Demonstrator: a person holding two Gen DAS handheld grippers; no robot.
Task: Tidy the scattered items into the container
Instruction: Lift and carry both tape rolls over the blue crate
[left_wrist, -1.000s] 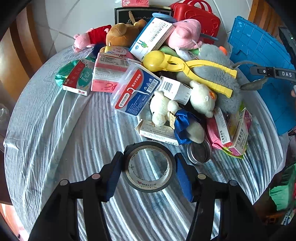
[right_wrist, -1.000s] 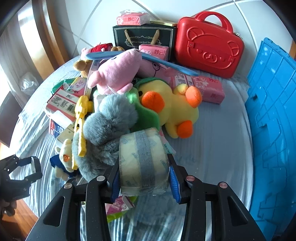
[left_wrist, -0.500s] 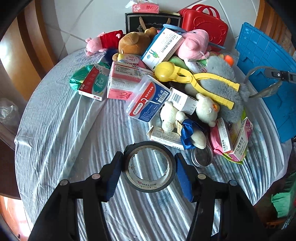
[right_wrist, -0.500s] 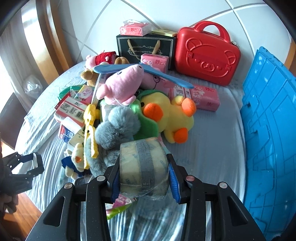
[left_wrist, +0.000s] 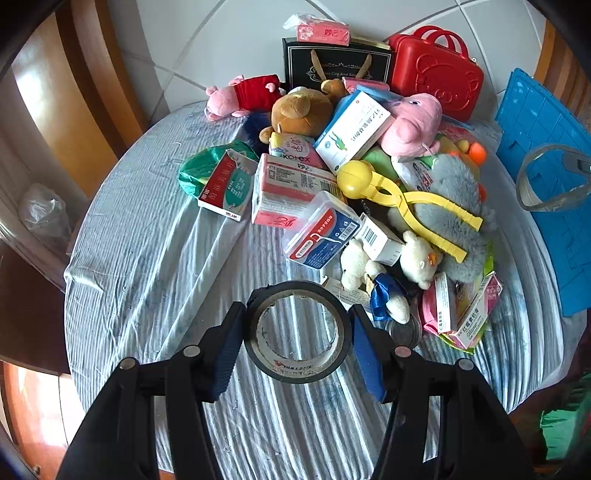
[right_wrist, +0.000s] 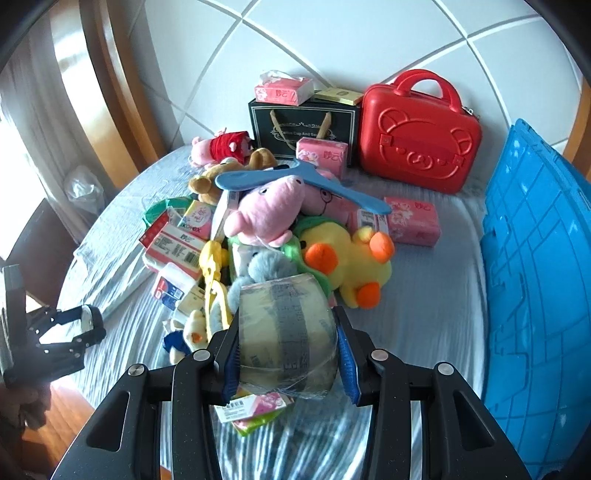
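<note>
Right now the left hand-held gripper (left_wrist: 297, 332) has its blue pads clamped across the rim of a black tape roll (left_wrist: 297, 332), held clear above the striped cloth of the desk (left_wrist: 147, 258). Over on the other side, the right hand-held gripper (right_wrist: 286, 354) squeezes a fat clear tape roll (right_wrist: 286, 332) by its flat faces. Both look light and rigid, a touch slick, so a grip across the outer rim seems safest. Beyond them sits the jumble: soft plush pig (right_wrist: 273, 210), fuzzy yellow duck (right_wrist: 347, 258), stiff cardboard boxes, a hard yellow plastic scoop (left_wrist: 406, 199). At the right edge, the blue ribbed crate (right_wrist: 535, 277) waits.
</note>
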